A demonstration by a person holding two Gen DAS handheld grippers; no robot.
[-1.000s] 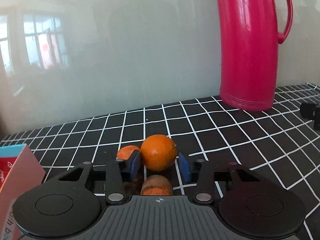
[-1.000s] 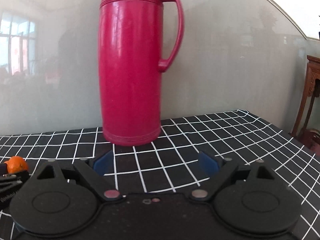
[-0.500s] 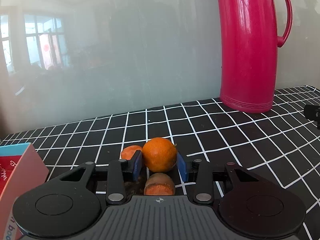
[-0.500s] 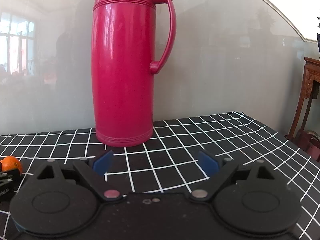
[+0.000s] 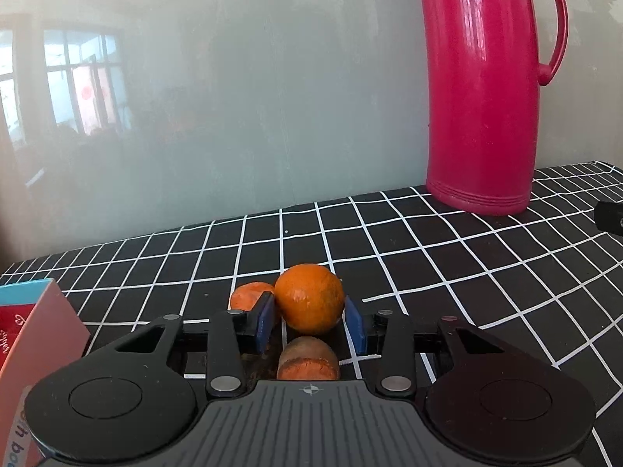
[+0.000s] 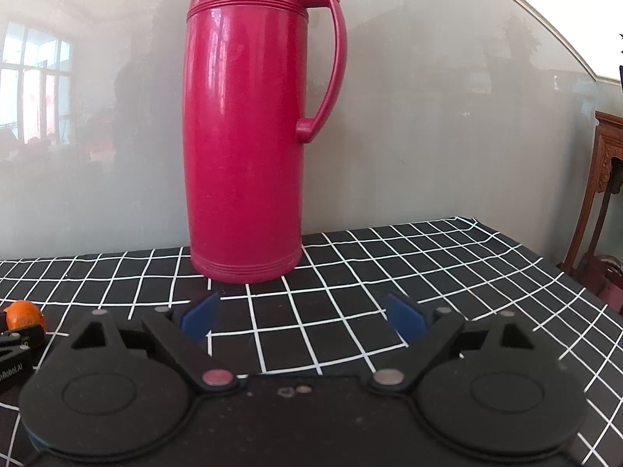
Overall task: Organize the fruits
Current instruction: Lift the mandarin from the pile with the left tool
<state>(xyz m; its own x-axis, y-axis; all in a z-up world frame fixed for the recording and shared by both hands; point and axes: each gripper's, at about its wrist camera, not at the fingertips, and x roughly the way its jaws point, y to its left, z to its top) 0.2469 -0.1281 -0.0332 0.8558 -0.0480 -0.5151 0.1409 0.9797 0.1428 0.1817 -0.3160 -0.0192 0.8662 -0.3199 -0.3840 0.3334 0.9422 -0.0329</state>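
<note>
Over the last second the left gripper (image 5: 309,321) had pinched in on the orange (image 5: 309,299) at lower center of its frame, pads hugging both sides, so a lift looked close. Right gripper (image 6: 301,317) sat spread wide before the red thermos (image 6: 249,128), holding nothing.

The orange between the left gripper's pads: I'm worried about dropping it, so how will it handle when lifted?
The orange is round and glossy, so it may slip or roll out. Only the narrow blue pads of the left gripper flank its sides, so the hold looks small. Its rind probably gives slightly, which may help.
</note>
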